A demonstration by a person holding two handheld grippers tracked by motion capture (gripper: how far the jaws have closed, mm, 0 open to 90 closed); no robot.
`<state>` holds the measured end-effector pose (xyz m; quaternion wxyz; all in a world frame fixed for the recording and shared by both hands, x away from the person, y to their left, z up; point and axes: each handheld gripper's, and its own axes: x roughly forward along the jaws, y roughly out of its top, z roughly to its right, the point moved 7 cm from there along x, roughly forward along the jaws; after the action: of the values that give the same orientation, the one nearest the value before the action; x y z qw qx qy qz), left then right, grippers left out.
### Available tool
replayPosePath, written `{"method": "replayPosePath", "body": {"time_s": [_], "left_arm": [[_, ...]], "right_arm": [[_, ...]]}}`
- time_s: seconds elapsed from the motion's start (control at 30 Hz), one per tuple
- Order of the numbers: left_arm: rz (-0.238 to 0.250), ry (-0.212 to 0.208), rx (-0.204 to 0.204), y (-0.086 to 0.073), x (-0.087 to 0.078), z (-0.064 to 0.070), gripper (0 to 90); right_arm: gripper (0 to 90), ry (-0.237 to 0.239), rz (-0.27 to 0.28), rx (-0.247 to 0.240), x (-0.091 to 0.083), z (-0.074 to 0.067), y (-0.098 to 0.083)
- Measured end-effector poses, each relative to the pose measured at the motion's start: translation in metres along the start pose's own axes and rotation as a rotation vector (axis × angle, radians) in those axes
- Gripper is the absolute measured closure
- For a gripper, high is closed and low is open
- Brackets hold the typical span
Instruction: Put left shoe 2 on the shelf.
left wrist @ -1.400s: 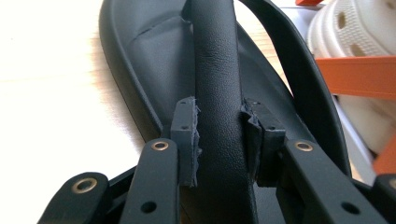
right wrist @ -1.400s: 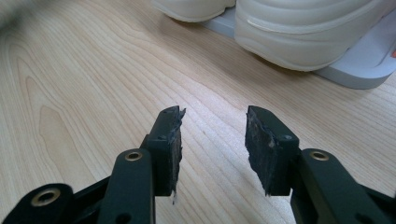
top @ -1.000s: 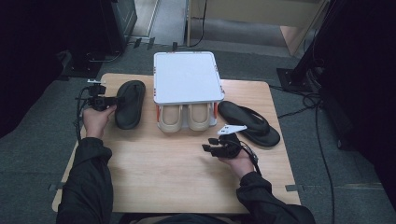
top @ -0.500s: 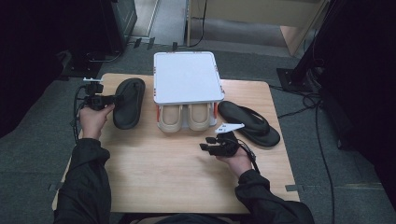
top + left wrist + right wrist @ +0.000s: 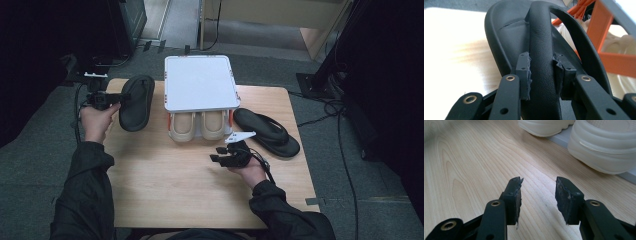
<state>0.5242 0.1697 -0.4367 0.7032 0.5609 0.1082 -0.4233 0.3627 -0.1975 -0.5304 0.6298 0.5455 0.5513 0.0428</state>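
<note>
A black sandal lies at the table's left, beside the rack. My left gripper is shut on its wide strap, with the pads pressing the strap from both sides. A second black sandal rests at the right of the table. My right gripper hovers low over the bare wood in front of the rack, open with nothing between its jaws. It points toward two cream shoes.
A white-topped rack with an orange frame stands at the back middle, with the pair of cream shoes under it. The wooden table has bare surface toward the front. Cables run across the floor at the right.
My left gripper has shifted slightly back and left, taking the black sandal with it. My right gripper has drifted a little to the left, still open.
</note>
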Motion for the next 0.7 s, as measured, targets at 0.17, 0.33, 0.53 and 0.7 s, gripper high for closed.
{"method": "replayPosePath", "body": {"time_s": [0.17,0.33,0.53,0.7], "left_arm": [[0.013,0.000,0.002,0.014,-0.008,0.011,69.2],[0.034,0.001,0.015,0.032,-0.016,0.024,69.2],[0.050,-0.003,0.038,0.055,-0.024,0.042,69.2],[0.059,-0.010,0.054,0.070,-0.027,0.058,69.2]], "right_arm": [[56.2,0.004,-0.001,-0.005,0.002,0.000,0.001],[56.2,0.006,-0.001,-0.001,0.001,0.000,0.001],[56.2,0.006,-0.001,0.000,0.002,0.000,0.001],[56.2,0.007,-0.004,0.004,0.002,0.001,0.001]]}}
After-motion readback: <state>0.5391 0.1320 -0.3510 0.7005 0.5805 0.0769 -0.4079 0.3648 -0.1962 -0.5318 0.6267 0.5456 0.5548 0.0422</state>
